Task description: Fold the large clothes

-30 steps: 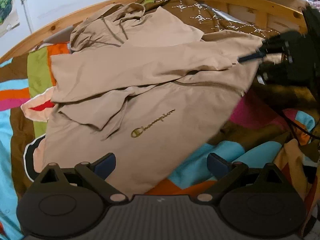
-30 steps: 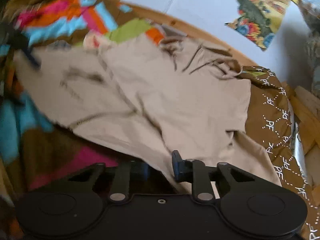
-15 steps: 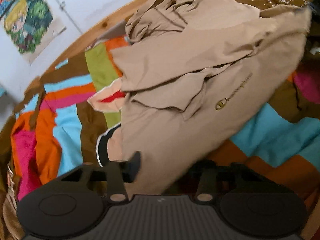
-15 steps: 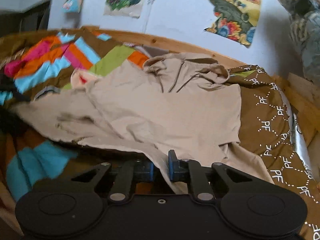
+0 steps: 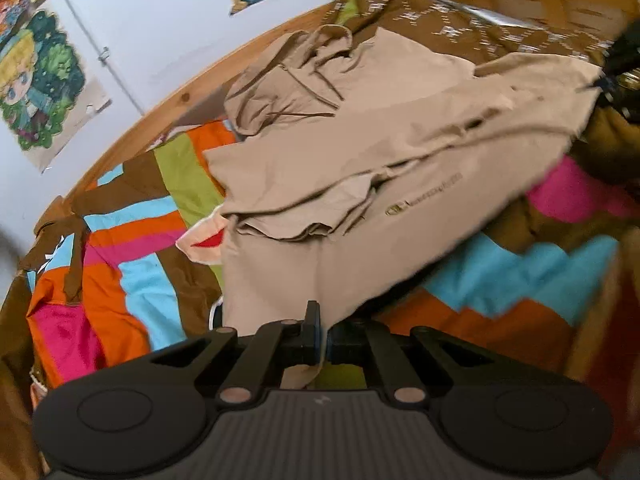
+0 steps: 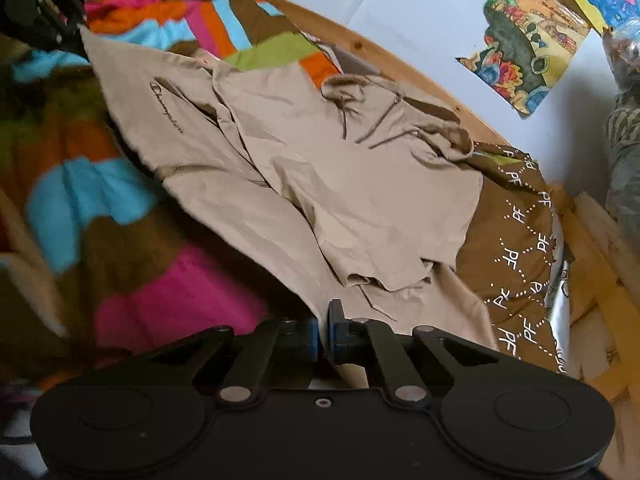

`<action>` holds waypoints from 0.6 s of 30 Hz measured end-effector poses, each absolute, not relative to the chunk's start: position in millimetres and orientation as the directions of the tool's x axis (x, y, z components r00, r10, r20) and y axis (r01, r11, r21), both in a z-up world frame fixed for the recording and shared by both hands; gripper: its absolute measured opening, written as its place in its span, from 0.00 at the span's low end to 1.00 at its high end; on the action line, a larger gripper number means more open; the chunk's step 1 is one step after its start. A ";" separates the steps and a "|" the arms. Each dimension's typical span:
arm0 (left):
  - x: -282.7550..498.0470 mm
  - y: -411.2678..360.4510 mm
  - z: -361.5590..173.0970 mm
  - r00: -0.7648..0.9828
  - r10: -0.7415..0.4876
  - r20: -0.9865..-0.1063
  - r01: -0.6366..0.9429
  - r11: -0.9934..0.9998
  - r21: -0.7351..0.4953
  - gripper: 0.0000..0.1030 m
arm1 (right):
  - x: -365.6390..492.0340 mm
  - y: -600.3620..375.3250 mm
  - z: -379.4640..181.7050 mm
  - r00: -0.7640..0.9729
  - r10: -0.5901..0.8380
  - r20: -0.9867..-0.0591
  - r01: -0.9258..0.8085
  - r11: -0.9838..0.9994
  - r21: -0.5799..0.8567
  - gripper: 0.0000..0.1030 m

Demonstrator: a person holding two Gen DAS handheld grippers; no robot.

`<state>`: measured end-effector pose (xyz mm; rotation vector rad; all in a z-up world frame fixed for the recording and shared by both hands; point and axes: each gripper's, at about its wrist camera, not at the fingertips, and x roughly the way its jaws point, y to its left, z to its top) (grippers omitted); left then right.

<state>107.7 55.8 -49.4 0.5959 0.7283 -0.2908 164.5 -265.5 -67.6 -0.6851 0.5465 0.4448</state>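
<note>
Both hem corners of the hoodie (image 5: 360, 184), spread on the quilt (image 5: 132, 240), are clamped by the left gripper (image 5: 323, 340) and right gripper (image 6: 323, 334), so a level lift toward the hood is called for next.

Open striped patchwork bedspread (image 5: 132, 280) lies clear left of the beige cotton hoodie (image 5: 360, 184); the curved wooden bed frame (image 6: 432, 88) and brown patterned pillow (image 6: 516, 240) hem the far side.
</note>
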 end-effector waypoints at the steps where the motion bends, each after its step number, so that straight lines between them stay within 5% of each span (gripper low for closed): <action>1: 101.8 58.5 -45.4 0.703 -0.059 -0.709 0.464 0.793 0.395 0.01 | 157.7 -266.9 -61.0 0.754 0.214 -0.621 -0.566 0.690 -0.450 0.03; 10: 100.2 66.3 -53.4 0.471 -0.193 -0.861 0.612 0.774 0.161 0.06 | 120.7 -271.8 -62.1 0.579 0.225 -0.784 -0.678 0.666 -0.309 0.07; 13: 114.7 72.7 -51.4 0.421 -0.233 -0.877 0.603 0.794 0.078 0.27 | 131.2 -275.3 -58.2 0.518 0.242 -0.821 -0.675 0.706 -0.217 0.18; 15: 118.7 79.1 -45.1 0.409 -0.264 -0.874 0.584 0.812 0.028 0.56 | 140.2 -281.2 -47.4 0.458 0.262 -0.850 -0.680 0.719 -0.145 0.26; 18: 120.4 90.7 -33.1 0.411 -0.314 -0.856 0.564 0.825 -0.032 0.59 | 151.3 -295.5 -23.4 0.385 0.277 -0.881 -0.687 0.723 -0.073 0.41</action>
